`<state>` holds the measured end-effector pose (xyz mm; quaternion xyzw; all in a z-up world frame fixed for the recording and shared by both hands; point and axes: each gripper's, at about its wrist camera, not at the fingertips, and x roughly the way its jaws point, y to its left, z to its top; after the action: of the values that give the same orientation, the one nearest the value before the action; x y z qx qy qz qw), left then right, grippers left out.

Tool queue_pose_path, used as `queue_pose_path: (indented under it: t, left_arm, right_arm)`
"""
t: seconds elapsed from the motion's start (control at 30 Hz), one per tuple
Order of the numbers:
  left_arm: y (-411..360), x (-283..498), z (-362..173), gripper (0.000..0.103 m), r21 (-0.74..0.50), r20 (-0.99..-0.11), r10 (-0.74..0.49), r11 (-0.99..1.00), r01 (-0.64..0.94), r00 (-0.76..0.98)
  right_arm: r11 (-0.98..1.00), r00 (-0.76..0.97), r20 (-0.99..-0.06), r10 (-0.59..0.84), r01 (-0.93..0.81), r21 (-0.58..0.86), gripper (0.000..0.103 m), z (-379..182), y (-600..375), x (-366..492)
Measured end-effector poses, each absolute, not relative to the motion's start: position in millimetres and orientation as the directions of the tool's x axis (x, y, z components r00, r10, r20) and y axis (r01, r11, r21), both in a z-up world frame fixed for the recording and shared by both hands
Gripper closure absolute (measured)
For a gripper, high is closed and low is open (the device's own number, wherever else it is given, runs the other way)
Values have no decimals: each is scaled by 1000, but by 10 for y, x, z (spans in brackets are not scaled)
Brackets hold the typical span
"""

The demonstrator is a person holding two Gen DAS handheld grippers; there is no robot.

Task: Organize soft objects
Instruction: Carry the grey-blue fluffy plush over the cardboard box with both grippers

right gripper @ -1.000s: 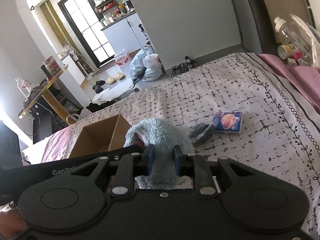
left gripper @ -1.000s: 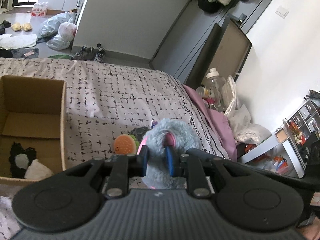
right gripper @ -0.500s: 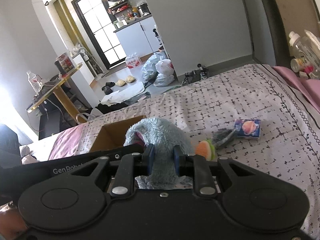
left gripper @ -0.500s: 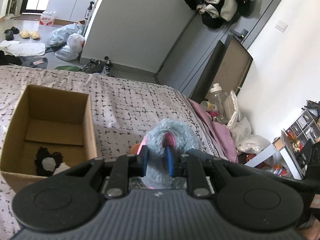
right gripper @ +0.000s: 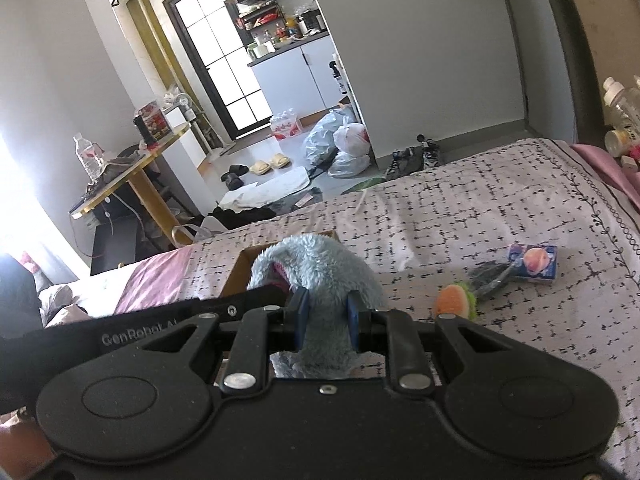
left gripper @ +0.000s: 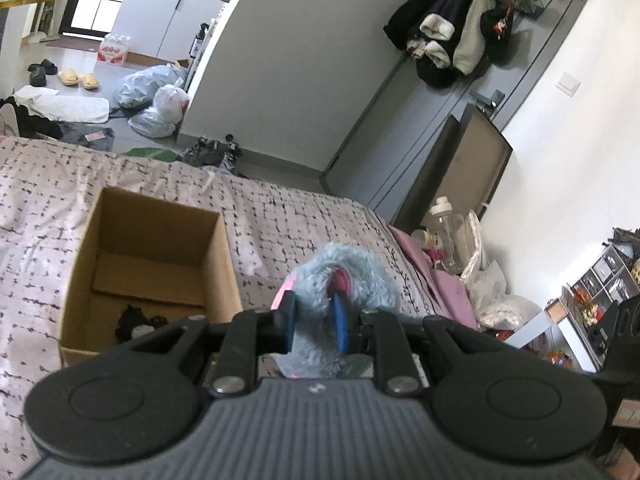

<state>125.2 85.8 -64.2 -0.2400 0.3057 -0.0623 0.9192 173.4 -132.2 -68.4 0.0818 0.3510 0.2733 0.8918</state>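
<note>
Fluff is the worry: in the left wrist view, left gripper is pinching the blue plush toy beside the cardboard box, so it could snag the rim. Right wrist view: right gripper clamps the same plush; uneven letting go drops it onto the bedspread.

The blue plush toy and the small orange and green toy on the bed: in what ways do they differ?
The blue plush toy is held up off the bed, with the jaws of both grippers shut on it; the small orange and green toy lies loose on the bedspread. The blue plush toy looks clearly larger and is shaggy pale blue with pink inside; the small toy is orange with a green edge. Both look soft.
</note>
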Motion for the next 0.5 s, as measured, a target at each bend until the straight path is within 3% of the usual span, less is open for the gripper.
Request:
queue_pose_path:
  t: [0.5]
  left_arm:
    - [1350, 1202, -441, 84, -471, -506, -203, 879, -72, 838]
  right_arm:
    - [795, 576, -552, 603, -491, 356, 82, -596, -827, 1807]
